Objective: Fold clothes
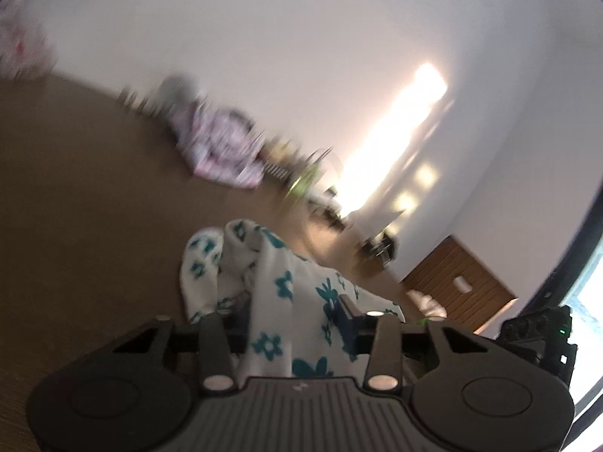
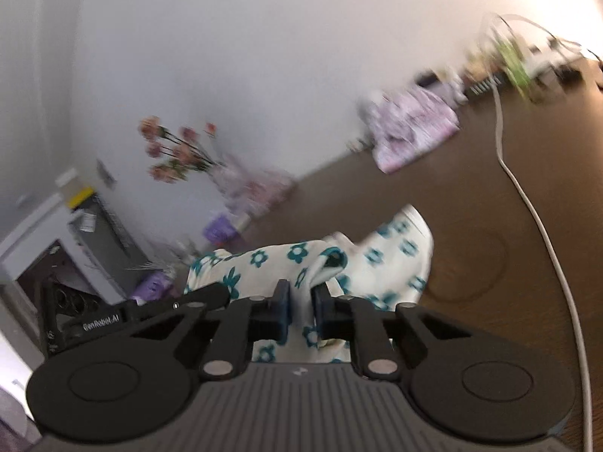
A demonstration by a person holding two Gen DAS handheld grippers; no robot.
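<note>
Pinching a fold of the white garment [image 2: 388,260] with teal flowers, the right gripper [image 2: 300,310] has its blue-padded fingers [image 2: 283,310] drawn close together with cloth squeezed between them. The garment hangs bunched above the brown table [image 2: 490,196], trailing away from the gripper. In the left wrist view, the same garment [image 1: 279,278] drapes across the left gripper [image 1: 290,316]; its fingers stand wide apart, and whether they grip any cloth cannot be told. Both views are blurred. A folded lilac pile [image 2: 410,128] lies at the table's far edge by the white wall [image 2: 264,56], a white cable [image 2: 527,196] runs across the tabletop, and pink flowers [image 2: 177,150] stand to the left.
</note>
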